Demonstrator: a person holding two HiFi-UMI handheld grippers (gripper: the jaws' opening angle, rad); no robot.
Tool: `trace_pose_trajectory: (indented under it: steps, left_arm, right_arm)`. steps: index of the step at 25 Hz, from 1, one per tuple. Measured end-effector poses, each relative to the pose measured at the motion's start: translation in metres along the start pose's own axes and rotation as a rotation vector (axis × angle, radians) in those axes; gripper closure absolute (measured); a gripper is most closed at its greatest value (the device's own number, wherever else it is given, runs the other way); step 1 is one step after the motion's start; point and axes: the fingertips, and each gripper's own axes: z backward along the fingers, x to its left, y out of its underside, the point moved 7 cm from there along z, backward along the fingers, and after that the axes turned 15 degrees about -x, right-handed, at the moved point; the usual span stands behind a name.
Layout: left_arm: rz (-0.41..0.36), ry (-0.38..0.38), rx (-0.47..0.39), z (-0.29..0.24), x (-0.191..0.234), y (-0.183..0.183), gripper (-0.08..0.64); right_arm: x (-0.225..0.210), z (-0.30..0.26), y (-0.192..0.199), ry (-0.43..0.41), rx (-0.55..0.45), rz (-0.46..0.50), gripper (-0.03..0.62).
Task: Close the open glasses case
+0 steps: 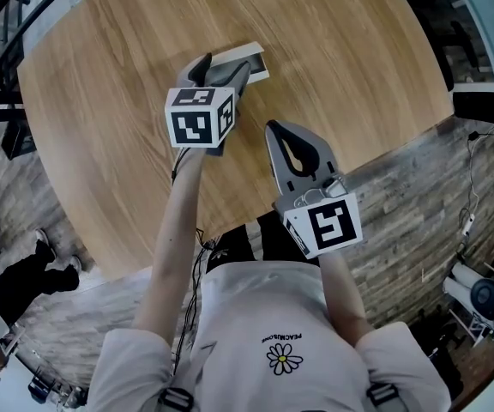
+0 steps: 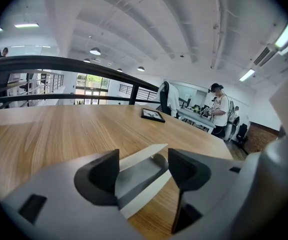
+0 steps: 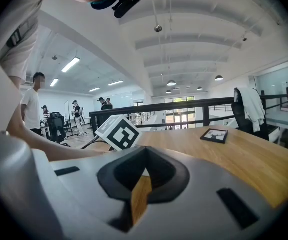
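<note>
The case (image 1: 253, 57) lies open on the round wooden desk (image 1: 101, 84), on the far side from the person and near the middle. In the head view its white lid edge shows just beyond the left hand-held gripper (image 1: 225, 65), which reaches over the desk towards it.

In the left gripper view, the left hand-held gripper (image 2: 144, 170) is released, with its two dark pads spread wide. The case (image 2: 138, 178) sits right between them, its grey lining showing between two white edges. It runs at a slant across the gap, and its near end passes behind the left pad (image 2: 101, 176). The pads look close to the case on both sides, but whether either one touches it is hard to tell from this angle.

The right hand-held gripper (image 1: 272, 127) hangs over the desk nearer the person, well apart from the case and to its right. In its own view the right hand-held gripper (image 3: 143, 163) is clenched, tips meeting, with only bare wood seen through the gap below them. The left one's marker cube (image 3: 118, 132) shows beyond it.

A dark picture frame (image 2: 153, 115) lies flat further off on the desk.
</note>
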Motion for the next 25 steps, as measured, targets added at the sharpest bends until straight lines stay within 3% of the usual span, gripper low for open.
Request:
trace_pose_trajectory:
  steps: [15, 25]
  left_arm:
    - [-0.047, 0.015, 0.054, 0.011, -0.019, 0.016, 0.259]
    - [-0.033, 0.004, 0.075, 0.017, -0.025, 0.026, 0.260]
  right_arm:
    - [-0.012, 0.011, -0.001, 0.055, 0.000, 0.001, 0.584]
    - [-0.017, 0.020, -0.007, 0.080, -0.015, 0.000, 0.584]
